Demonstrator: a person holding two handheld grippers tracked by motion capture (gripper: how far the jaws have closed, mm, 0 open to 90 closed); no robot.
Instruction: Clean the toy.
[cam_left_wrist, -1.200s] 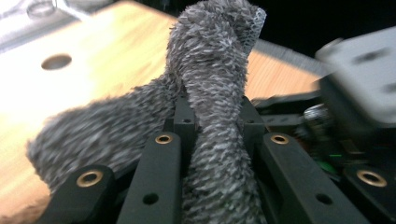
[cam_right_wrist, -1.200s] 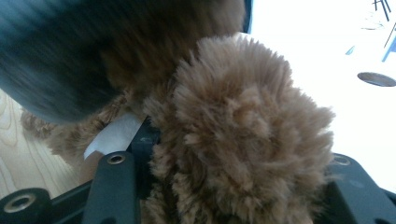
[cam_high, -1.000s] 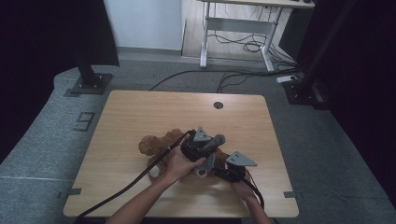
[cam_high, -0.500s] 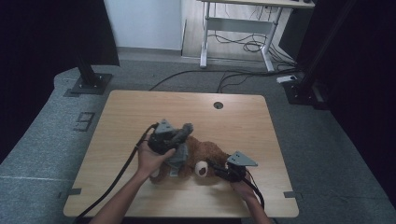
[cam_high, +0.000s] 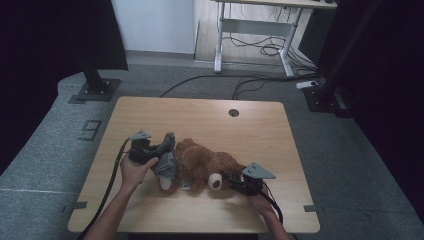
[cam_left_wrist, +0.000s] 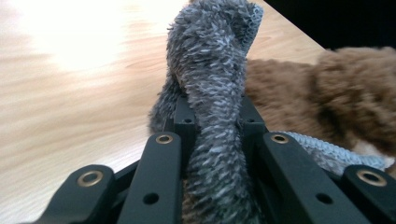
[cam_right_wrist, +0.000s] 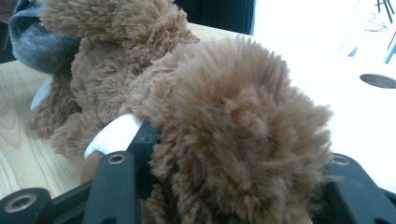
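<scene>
The soft, light teddy bear (cam_high: 205, 167) squashes under the right gripper (cam_right_wrist: 233, 186) jaws, seemingly clamped on a limb, while the left gripper (cam_left_wrist: 215, 154) jaws pinch its limp grey garment (cam_left_wrist: 210, 70).

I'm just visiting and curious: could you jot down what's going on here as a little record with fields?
Setting: wooden table with a round hole near its far edge
Toy: brown teddy bear lying on the table
Cloth: grey fuzzy cloth at the bear's left side
Left hand-held gripper: shut on the grey fuzzy cloth
Right hand-held gripper: shut on the brown teddy bear
Operator: a person's forearms come in from the near edge
</scene>
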